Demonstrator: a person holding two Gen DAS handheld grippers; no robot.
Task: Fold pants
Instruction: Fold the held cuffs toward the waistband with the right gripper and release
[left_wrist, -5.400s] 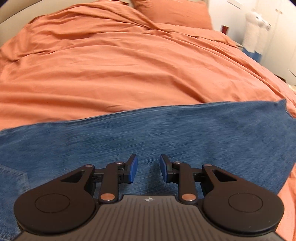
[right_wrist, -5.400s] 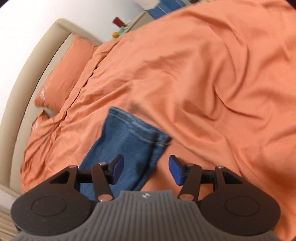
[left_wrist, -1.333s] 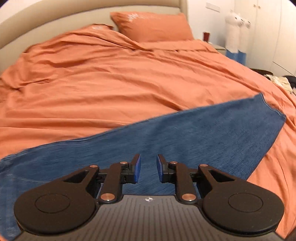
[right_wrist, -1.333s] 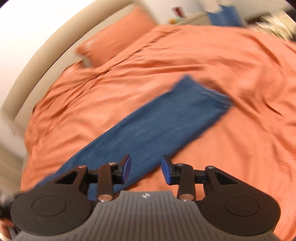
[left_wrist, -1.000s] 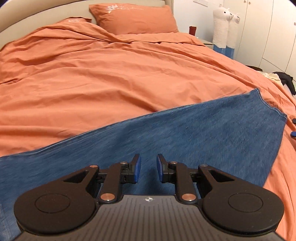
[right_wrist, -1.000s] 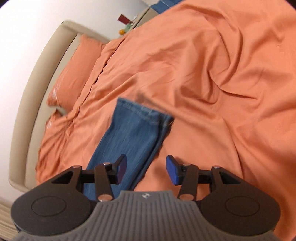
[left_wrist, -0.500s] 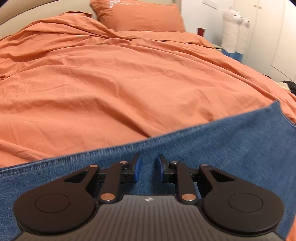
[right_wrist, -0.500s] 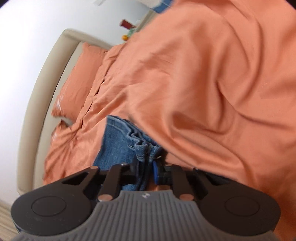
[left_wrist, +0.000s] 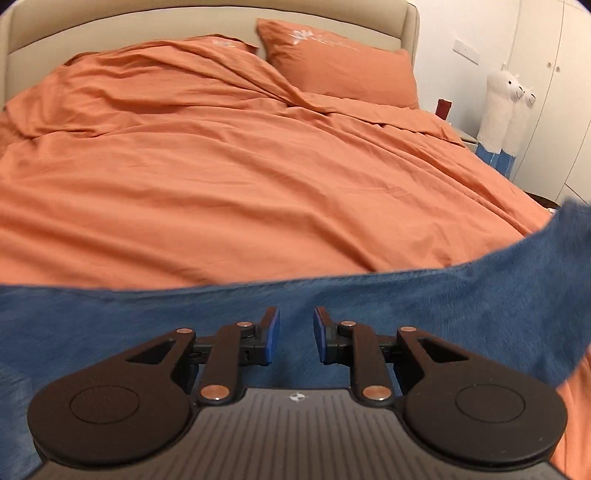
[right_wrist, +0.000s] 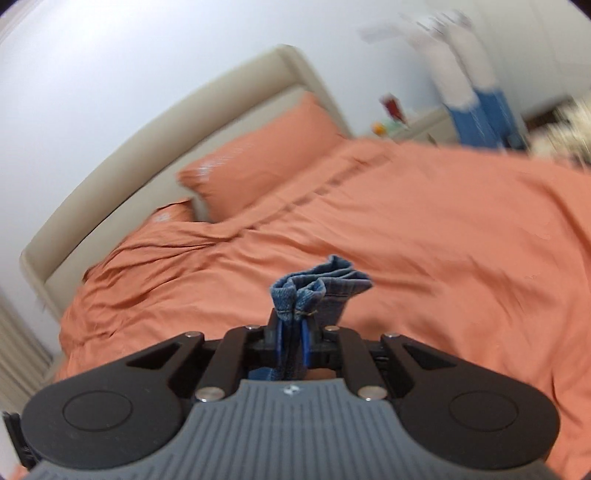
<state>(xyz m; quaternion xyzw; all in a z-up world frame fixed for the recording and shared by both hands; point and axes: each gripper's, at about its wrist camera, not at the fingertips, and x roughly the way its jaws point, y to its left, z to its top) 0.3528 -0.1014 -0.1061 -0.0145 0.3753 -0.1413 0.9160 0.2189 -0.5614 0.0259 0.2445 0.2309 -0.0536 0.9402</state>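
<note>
Pinching the bunched hem of the pants (right_wrist: 317, 286) in my right claw (right_wrist: 291, 339), I have its pads nearly closed on the denim, and the cuff sticks up just past the fingertips, clear of the bed (right_wrist: 461, 240). My left claw (left_wrist: 295, 334) holds nothing, its pads a narrow gap apart, hovering just above the middle of the leg. From there the pants (left_wrist: 369, 295) run straight across in front of the fingers, long axis left to right, waist end off to the left as far as I can tell and the far right end rising off the duvet. I judge the fold only just begun: the hem is lifted but not yet carried over, and every later fold is still to do.
</note>
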